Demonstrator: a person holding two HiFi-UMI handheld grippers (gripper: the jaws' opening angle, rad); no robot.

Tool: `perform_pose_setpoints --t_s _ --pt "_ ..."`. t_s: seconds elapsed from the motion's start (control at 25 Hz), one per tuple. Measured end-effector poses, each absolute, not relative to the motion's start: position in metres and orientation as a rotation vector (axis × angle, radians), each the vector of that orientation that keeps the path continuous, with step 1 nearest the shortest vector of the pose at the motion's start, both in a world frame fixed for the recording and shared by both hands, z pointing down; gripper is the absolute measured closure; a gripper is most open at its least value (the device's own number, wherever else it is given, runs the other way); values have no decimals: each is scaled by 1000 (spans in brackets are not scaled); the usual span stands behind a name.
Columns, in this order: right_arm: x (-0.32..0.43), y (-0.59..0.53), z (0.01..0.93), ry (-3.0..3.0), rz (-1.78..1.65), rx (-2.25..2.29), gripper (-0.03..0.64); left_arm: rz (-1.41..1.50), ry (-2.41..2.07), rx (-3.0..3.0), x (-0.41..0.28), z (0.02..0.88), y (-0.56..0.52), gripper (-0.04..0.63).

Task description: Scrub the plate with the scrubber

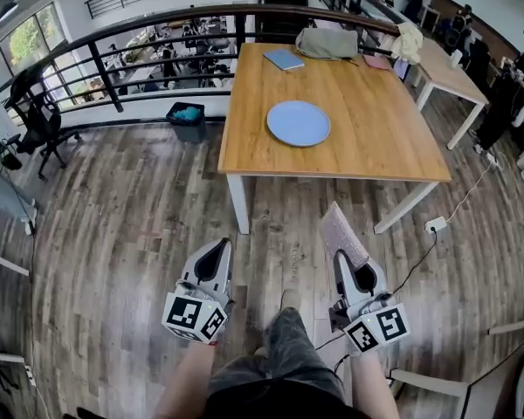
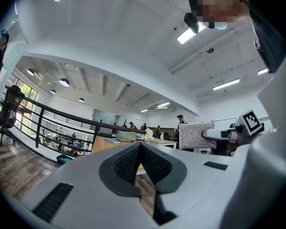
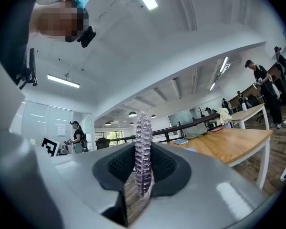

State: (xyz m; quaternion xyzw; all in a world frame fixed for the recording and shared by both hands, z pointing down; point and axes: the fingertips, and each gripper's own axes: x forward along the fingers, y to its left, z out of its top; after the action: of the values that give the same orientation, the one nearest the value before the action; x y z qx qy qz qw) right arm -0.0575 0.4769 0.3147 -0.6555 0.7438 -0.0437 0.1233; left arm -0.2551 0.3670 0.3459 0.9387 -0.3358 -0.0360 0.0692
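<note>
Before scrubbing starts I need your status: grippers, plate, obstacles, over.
Left gripper shut, empty. Right gripper shut on scrubber. Blue plate bare on wooden table, both grippers short of it. Blue notebook, grey bag at far end, apart from plate.

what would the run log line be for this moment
left gripper: shut, empty | right gripper: shut on scrubber | plate: on table, untouched

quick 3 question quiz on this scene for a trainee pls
1. True or false: the right gripper is shut on the scrubber.
2. Where is the blue plate? A: on the floor. B: on the wooden table. C: on a chair.
3. Fill in: the left gripper has its jaws ___, with nothing between them.

Key: 1 true; 2 B; 3 shut.
</note>
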Motion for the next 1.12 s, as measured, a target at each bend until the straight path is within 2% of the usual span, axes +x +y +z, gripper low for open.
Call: perform_pose_setpoints --t_s 0.68,1.12 --pt "39 320 307 2250 -167 -1809 535 -93 -1087 2788 -147 336 228 600" --pt "78 260 314 2311 -210 -1700 534 -65 -1134 2802 -93 336 183 600"
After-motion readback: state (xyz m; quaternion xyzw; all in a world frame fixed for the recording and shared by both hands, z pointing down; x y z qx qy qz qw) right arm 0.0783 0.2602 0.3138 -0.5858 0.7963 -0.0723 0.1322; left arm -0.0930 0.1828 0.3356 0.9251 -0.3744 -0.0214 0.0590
